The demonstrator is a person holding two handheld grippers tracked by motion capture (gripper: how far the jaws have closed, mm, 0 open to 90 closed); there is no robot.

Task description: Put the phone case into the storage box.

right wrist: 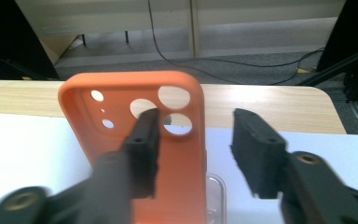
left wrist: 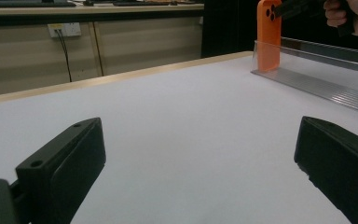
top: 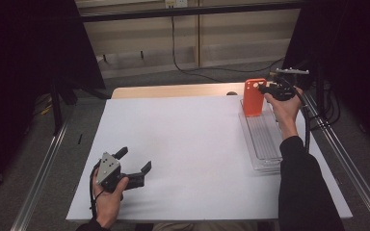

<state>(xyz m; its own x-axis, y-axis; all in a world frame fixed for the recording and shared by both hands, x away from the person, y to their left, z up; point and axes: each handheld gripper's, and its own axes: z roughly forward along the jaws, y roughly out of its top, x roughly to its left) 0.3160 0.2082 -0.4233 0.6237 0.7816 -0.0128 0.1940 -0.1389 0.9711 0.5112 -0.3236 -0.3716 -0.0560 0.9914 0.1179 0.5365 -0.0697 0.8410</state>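
Orange phone case, upright in far-right clear tray: light, flexible, thin-walled; grasp top edge; right hand-held gripper parted beside it, left hand-held gripper spread wide.

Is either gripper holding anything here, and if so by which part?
Nothing is held. The right gripper stands open beside the orange phone case upright in the clear tray; the left gripper is open.

Grey carpet floor lies beyond the table, with beige wall panels and a black cable.

Matt orange phone case, clear plastic tray
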